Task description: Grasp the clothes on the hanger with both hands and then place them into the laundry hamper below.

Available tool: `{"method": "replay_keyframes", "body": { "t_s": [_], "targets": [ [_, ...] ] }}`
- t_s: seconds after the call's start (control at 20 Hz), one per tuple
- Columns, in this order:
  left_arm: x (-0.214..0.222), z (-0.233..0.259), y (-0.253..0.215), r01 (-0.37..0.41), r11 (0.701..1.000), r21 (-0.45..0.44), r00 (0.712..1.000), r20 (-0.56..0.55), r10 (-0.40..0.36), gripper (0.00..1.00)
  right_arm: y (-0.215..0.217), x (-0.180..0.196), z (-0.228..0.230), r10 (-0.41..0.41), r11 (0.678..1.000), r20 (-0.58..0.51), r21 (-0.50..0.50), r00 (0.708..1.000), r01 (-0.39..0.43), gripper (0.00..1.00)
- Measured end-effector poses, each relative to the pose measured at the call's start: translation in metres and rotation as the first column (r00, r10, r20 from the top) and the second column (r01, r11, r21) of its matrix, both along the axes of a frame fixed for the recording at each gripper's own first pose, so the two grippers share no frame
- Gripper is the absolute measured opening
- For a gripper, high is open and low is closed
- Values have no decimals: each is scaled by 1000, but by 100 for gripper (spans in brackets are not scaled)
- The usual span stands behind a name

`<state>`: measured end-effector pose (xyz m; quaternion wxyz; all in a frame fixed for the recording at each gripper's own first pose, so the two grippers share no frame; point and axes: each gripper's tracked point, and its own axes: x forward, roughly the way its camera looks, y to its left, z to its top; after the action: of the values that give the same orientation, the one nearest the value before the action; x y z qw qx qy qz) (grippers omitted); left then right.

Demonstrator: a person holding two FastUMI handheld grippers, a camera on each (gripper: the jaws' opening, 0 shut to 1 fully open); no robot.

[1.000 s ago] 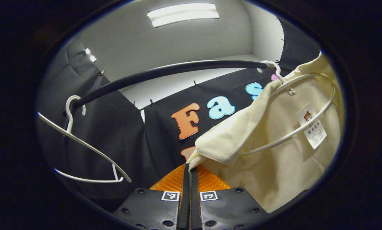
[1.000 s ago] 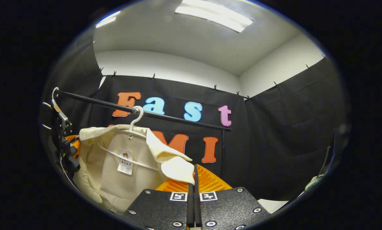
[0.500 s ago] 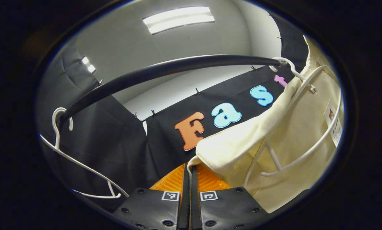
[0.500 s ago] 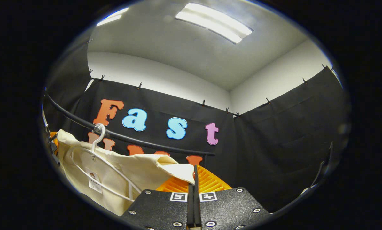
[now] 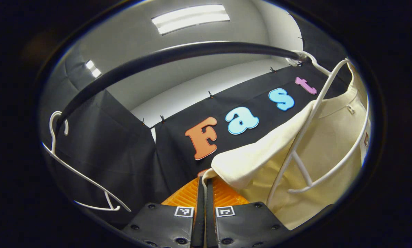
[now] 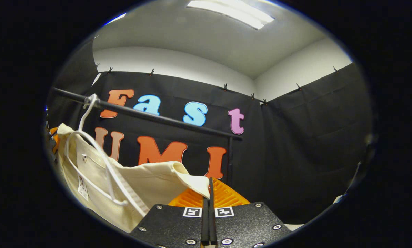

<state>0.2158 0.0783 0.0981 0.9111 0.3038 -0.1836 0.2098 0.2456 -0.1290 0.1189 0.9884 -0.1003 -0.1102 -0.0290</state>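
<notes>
A cream shirt is pulled partly off a white hanger that hooks on the black rail at the upper right of the left gripper view. My left gripper is shut on one shoulder edge of the shirt. In the right gripper view the same cream shirt stretches from the white hanger at the left to my right gripper, which is shut on its other shoulder edge. The hanger's bare arm sticks out of the collar opening. The hamper is out of sight.
An empty white hanger hangs at the left end of the rail in the left gripper view. The black rail runs across the back in the right gripper view and meets an upright post. Black cloth walls close the booth.
Both grippers have drawn the shirt's shoulders down and off the hanger. The hanger's arm now stands bare above the cloth, and the rail sits higher in both views.
</notes>
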Motion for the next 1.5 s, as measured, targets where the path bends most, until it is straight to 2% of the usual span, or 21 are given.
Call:
{"method": "replay_keyframes", "body": {
  "t_s": [0.2, 0.4, 0.7, 0.9, 1.05, 1.1, 1.3, 1.45, 1.5],
  "targets": [
    [2, -1, 19, -42, 999, 5, 999, 1, 42, 9, 18, -22, -38, 25, 999, -44, 31, 999, -24, 0],
    [-1, -8, 43, -95, 995, -3, 995, -10, 95, 9, 46, -36, -49, 62, 998, -56, 33, 997, -60, 0],
    [-5, -35, 70, -130, 991, -22, 990, -56, 129, 9, 63, -34, -88, 88, 996, -136, 39, 987, -83, 0],
    [-30, -40, 73, -136, 990, -21, 989, -58, 135, 9, 76, -56, -98, 101, 995, -150, 19, 983, -99, 0],
    [-55, -46, 74, -130, 991, -20, 990, -65, 128, 12, 85, -76, -98, 115, 993, -158, 26, 981, -112, 0],
    [-61, -49, 75, -126, 992, -26, 990, -68, 124, 9, 86, -79, -98, 119, 993, -164, 33, 979, -115, 0],
    [-93, -62, 62, -88, 995, -43, 992, -92, 84, 9, 99, -98, -109, 146, 988, -197, 67, 969, -136, 0],
    [-96, -75, 43, -29, 996, -84, 991, -129, 18, 12, 116, -108, -120, 193, 980, -230, 100, 954, -175, 0],
    [-95, -82, 35, -1, 994, -113, 989, -145, -15, 9, 126, -111, -123, 214, 975, -236, 111, 948, -192, 0]
  ]
}}
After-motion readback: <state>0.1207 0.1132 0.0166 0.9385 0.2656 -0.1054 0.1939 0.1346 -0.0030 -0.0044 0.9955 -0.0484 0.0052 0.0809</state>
